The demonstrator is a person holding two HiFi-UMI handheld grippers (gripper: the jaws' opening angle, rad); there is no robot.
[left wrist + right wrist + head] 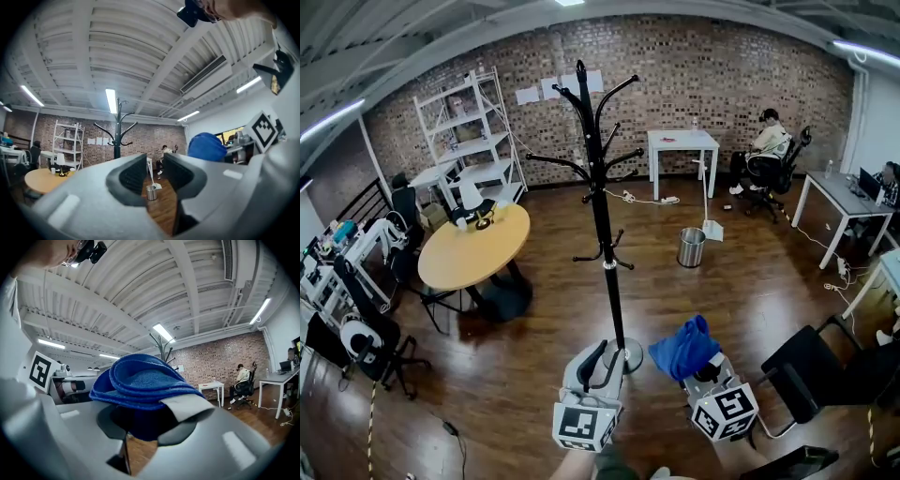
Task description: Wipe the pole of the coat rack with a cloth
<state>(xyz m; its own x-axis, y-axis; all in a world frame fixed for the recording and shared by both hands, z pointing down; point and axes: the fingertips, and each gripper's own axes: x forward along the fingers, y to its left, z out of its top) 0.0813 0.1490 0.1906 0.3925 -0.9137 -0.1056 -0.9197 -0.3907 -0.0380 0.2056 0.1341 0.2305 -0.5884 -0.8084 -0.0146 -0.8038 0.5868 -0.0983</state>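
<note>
Head view, bunched blue cloth (684, 348), black coat rack (602, 217)

We see a round tan wooden table (473, 248) before white metal shelving (478, 127), a silver cylindrical bin (691, 247) standing near a white square table (682, 141), and a seated person (766, 142).

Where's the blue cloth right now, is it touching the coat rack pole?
Apart. The head view shows the blue cloth, held in the right gripper, off to the right of the pole, with bare floor showing between them.
</note>
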